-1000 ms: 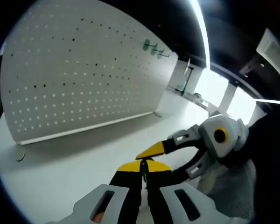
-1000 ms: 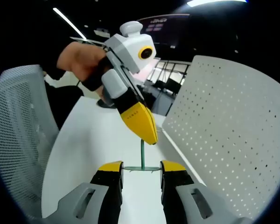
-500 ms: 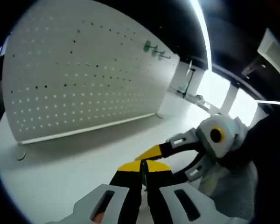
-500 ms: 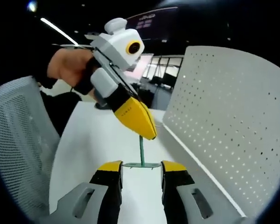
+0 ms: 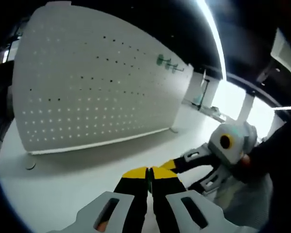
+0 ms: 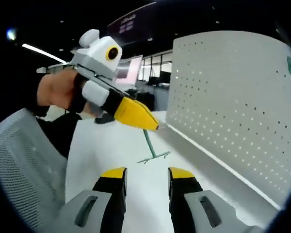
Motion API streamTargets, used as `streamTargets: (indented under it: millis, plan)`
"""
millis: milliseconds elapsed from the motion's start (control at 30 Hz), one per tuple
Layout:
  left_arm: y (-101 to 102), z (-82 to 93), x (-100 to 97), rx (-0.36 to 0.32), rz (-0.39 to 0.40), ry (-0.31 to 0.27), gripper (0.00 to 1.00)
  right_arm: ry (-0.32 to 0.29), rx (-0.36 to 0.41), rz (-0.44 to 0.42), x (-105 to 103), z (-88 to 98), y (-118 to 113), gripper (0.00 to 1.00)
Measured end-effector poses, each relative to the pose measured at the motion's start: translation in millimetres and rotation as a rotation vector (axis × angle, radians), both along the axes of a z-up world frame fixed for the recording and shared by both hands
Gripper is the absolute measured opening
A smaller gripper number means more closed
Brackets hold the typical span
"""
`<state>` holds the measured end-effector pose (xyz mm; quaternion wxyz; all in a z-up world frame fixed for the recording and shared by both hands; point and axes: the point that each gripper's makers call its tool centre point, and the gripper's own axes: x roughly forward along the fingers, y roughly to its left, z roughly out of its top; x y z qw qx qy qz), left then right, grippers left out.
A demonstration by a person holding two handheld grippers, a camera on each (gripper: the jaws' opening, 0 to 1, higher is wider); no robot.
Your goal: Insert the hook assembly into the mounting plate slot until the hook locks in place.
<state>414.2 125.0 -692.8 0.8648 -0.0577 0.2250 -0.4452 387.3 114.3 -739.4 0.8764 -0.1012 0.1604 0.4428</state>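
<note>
My left gripper (image 5: 149,174) is shut on a thin green wire hook (image 5: 149,178), which shows as a sliver between its yellow tips. In the right gripper view that left gripper (image 6: 153,125) comes in from the upper left, held by a hand (image 6: 56,90). The hook (image 6: 150,145) hangs from its tips, with the crossbar foot over the white table (image 6: 111,145). My right gripper (image 6: 147,174) stands open just below the hook, apart from it. The white perforated mounting plate (image 5: 97,87) stands upright on the table, also as the mounting plate (image 6: 233,97) to the right.
Other green hooks (image 5: 166,62) hang high on the plate's far end. A grey mesh chair back (image 6: 24,170) stands at the left. The right gripper (image 5: 177,169) reaches in from the right, close to my left jaws. Bright windows lie beyond the table.
The hook's crossbar sat between the right gripper's tips; now it hangs clear above them in the left gripper. Both cameras have tilted and the plate looks more upright.
</note>
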Motion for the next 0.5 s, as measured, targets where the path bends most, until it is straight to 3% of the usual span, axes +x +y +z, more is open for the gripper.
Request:
streamTargets:
  millis: [200, 500]
  plan:
    - [-2.0, 5.4, 2.8, -0.008, 0.038, -0.041, 0.01, 0.079, 0.111, -0.069, 6.0, 12.3, -3.3, 0.28]
    - [-15.2, 11.8, 1.7, -0.019, 0.027, -0.080, 0.01, 0.093, 0.148, -0.113, 11.8, 18.8, -7.3, 0.19]
